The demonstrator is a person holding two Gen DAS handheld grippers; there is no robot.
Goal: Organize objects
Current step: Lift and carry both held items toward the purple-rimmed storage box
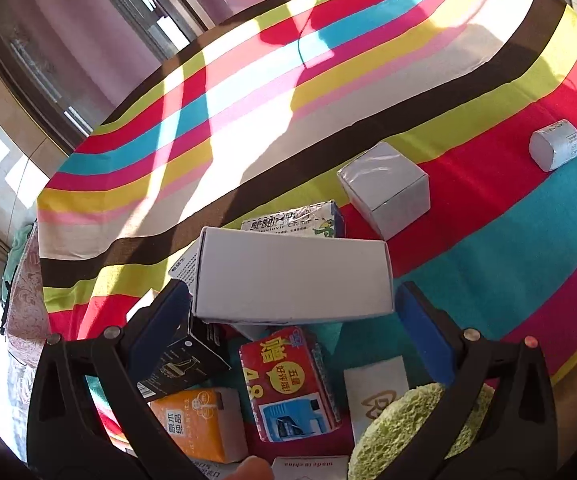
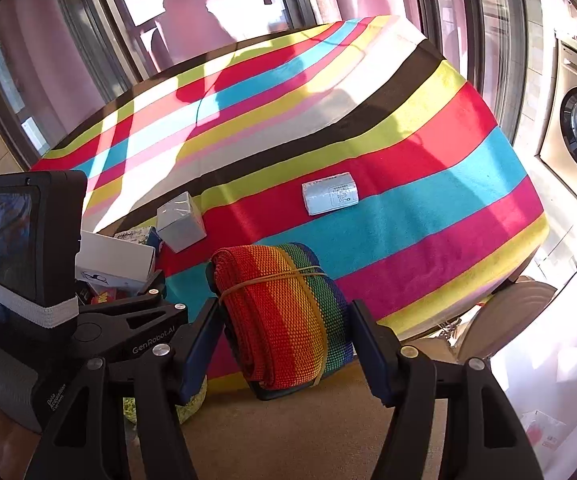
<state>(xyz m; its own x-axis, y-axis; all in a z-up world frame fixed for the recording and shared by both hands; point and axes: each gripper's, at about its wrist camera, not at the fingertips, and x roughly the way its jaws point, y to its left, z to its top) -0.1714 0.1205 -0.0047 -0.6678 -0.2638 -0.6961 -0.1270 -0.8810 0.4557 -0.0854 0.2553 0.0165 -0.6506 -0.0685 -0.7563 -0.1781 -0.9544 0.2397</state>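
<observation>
- while the left tongs [image 1: 292,320] stand wide apart over a crowded pile, a long white box [image 1: 292,276] sits between the blue pads; the left pad looks to touch its end and the right pad stands clear, so nothing is gripped.
- the white box rests tilted on top of other packages, likely because the pile is being gathered at the near edge of the striped counter [image 1: 488,220].
- under and around it lie a black box [image 1: 184,360], an orange box [image 1: 204,420], a red packet [image 1: 288,384], a green sponge [image 1: 408,432] and a printed carton [image 1: 296,220] behind.
- a grey cube box [image 1: 384,188] and a small wrapped roll [image 1: 554,150] lie well apart from the pile, apparently not yet sorted.
- the right tongs [image 2: 284,340] are spread on either side of a rainbow strap bundle [image 2: 284,316] bound with a rubber band; whether the pads press it cannot be told.
- the bundle stands at the counter's near edge, probably so it can be lifted from the side.
</observation>
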